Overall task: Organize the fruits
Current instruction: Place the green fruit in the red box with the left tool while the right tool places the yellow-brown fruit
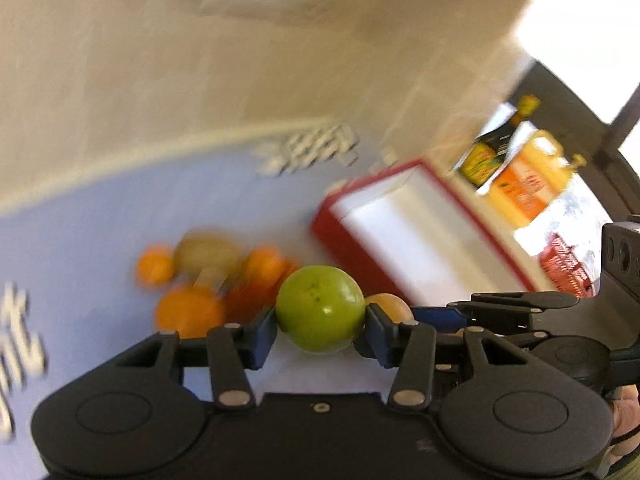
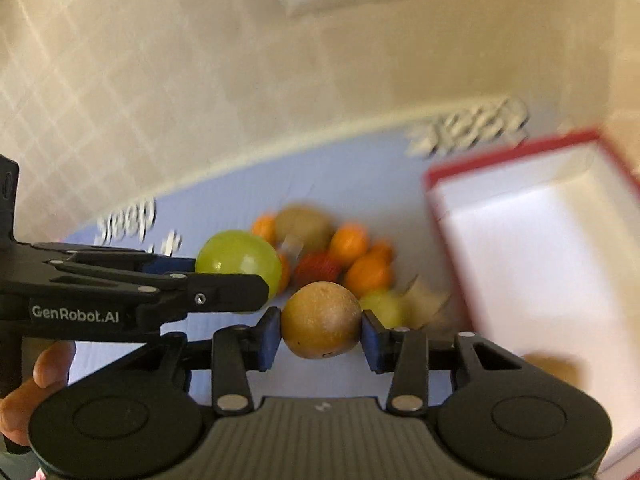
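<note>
My left gripper [image 1: 320,316] is shut on a green apple [image 1: 320,308], held above the lilac mat. My right gripper [image 2: 322,326] is shut on a round brown fruit [image 2: 322,320]. The left gripper with the green apple [image 2: 238,258] also shows in the right wrist view at the left, and the brown fruit [image 1: 390,306] shows just right of the apple in the left wrist view. A pile of oranges [image 1: 188,312], a kiwi-like brown fruit [image 2: 304,222] and a red fruit [image 2: 318,266] lies on the mat beyond both grippers. A red-rimmed white box [image 2: 540,248] stands to the right.
The lilac mat [image 1: 100,232] with white lettering lies on a beige tiled floor [image 2: 120,80]. Juice cartons and packets [image 1: 516,176] stand behind the red box [image 1: 408,240]. A small brown thing [image 2: 554,366] lies inside the box near its front. Both views are motion-blurred.
</note>
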